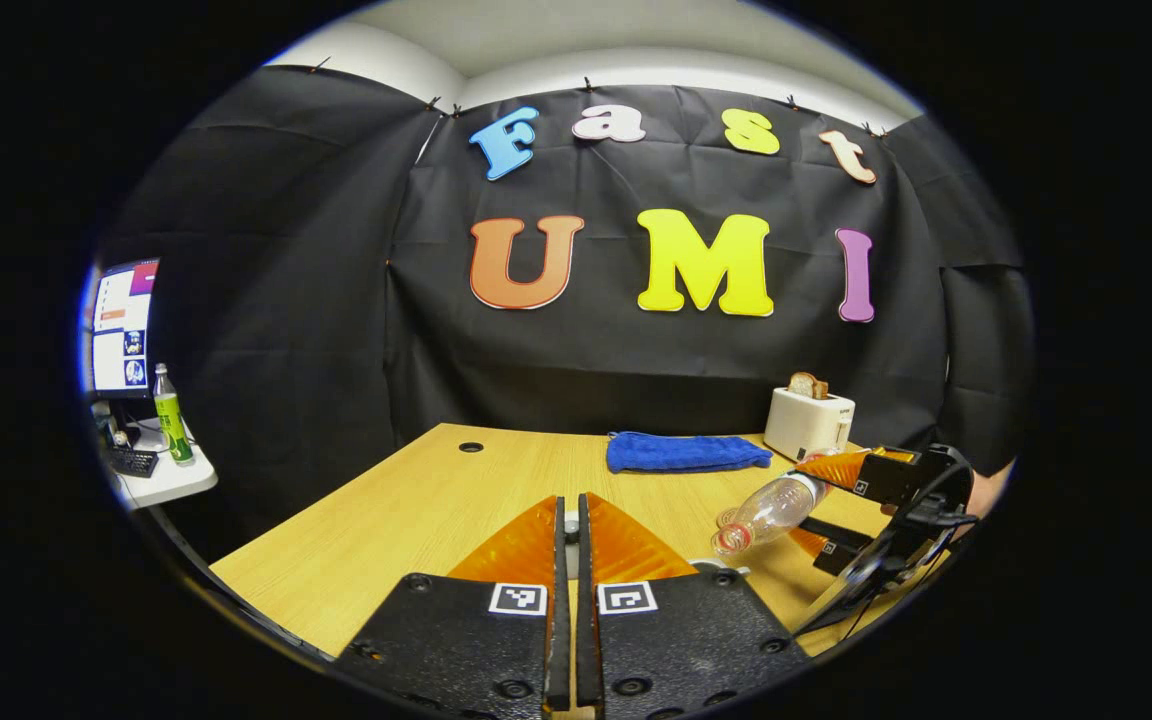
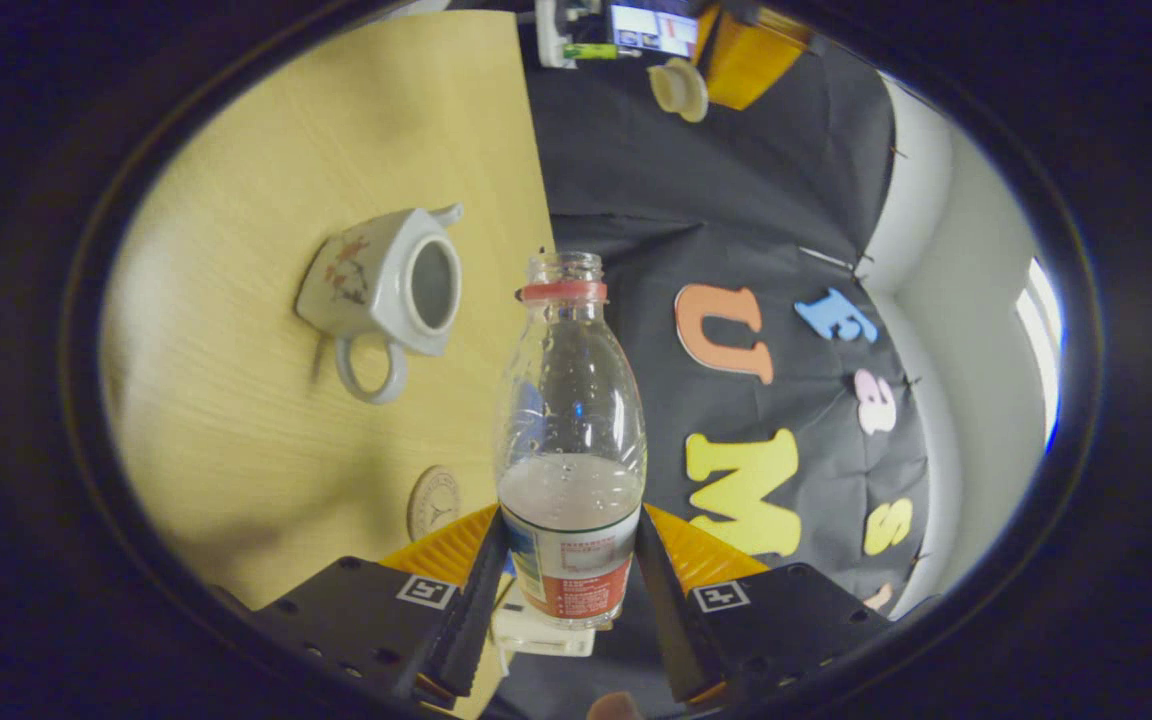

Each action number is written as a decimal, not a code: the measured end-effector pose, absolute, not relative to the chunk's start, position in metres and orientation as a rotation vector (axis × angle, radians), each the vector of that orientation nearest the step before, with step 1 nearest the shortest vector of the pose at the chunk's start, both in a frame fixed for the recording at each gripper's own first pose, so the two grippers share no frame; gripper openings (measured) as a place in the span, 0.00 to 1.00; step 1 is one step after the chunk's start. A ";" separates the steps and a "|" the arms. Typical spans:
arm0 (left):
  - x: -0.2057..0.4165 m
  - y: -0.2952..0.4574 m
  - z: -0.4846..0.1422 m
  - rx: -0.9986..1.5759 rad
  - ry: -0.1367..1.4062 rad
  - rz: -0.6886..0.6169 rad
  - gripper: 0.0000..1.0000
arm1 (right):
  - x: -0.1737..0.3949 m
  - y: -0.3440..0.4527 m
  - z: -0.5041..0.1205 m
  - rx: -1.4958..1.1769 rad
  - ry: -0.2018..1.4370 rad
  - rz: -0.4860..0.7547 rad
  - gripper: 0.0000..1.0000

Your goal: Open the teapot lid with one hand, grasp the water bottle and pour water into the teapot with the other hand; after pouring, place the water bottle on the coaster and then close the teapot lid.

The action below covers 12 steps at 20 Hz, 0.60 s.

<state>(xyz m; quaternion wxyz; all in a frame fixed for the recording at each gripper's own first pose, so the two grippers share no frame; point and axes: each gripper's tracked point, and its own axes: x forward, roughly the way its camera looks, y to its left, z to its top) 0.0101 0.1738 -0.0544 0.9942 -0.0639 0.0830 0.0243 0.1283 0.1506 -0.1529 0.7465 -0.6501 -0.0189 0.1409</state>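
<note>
Wooden table [image 1: 416, 520] spreads beneath the left gripper [image 1: 567, 545], pressed together on the teapot lid's knob [image 1: 570, 522]. In the right gripper view, the right gripper [image 2: 568, 560] clamps the tilted water bottle [image 2: 571, 440]; the open teapot [image 2: 386, 290] and coaster [image 2: 433, 500] sit on the table.

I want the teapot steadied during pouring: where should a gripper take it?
By the loop handle, coming from the side opposite the spout: the loop stands clear of the teapot body, leaving room for a finger through it.
</note>
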 end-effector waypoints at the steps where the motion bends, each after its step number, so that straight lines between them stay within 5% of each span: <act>1: 0.011 0.170 -0.054 -0.127 0.166 0.043 0.05 | 0.124 0.149 -0.156 -1.325 0.004 0.324 0.73; 12: 0.017 0.127 -0.048 -0.099 0.150 -0.025 0.05 | 0.119 0.136 -0.118 -0.317 0.242 0.361 0.72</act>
